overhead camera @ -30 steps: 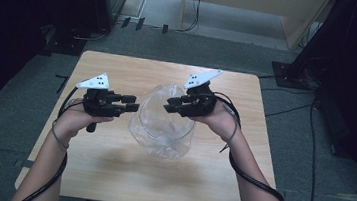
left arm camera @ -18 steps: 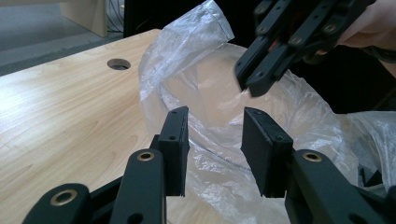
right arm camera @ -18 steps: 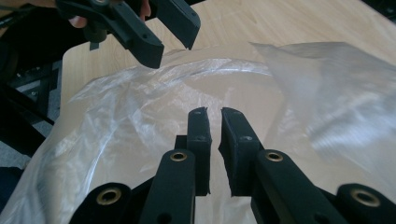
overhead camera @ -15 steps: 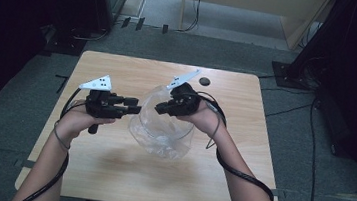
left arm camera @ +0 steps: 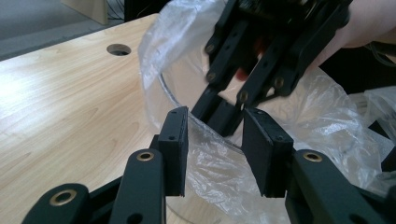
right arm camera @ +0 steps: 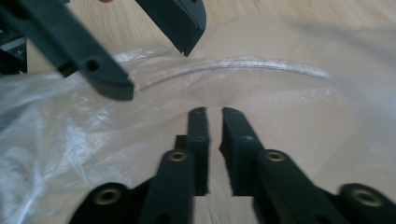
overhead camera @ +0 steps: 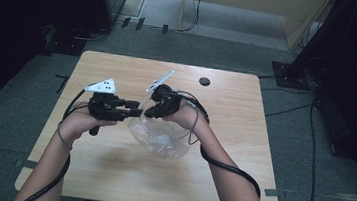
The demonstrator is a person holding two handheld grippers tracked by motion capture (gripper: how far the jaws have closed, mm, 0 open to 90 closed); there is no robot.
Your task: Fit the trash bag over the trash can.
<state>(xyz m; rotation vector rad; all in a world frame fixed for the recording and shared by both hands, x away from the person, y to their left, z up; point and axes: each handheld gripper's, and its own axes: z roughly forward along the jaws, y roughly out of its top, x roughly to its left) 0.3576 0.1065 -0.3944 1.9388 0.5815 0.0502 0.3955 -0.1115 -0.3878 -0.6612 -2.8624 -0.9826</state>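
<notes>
High view is showing you both tools meeting tip to tip over the left rim of the clear round bowl (overhead camera: 177,153), which is standing near the middle of the pale wooden tabletop (overhead camera: 108,173) with a thin transparent plastic bag (overhead camera: 161,143) lying crumpled in it and over its edge.

Your left tongs (overhead camera: 137,112) are coming at the bowl from its left side. In the left gripper view they are standing about half open, and the curved rim with some film is passing through the gap between the two pads. I am not seeing the pads pressing on it, so I am judging that they are holding nothing.

Your right tongs (overhead camera: 148,111) are pointing down and to the left, with the tips just inside the rim, very near the left tongs. Their jaws have just been opening a little and are now leaving only a narrow slit. In the right gripper view the slit is looking empty, and the film is lying just ahead of the tips and to their left.

What is deciding the next move is this: the loose film is sitting directly before the right tongs, while the rim is running across their line, from the left tongs away to the far side. The right hand is being the nearer one for pinching the film, I think.
</notes>
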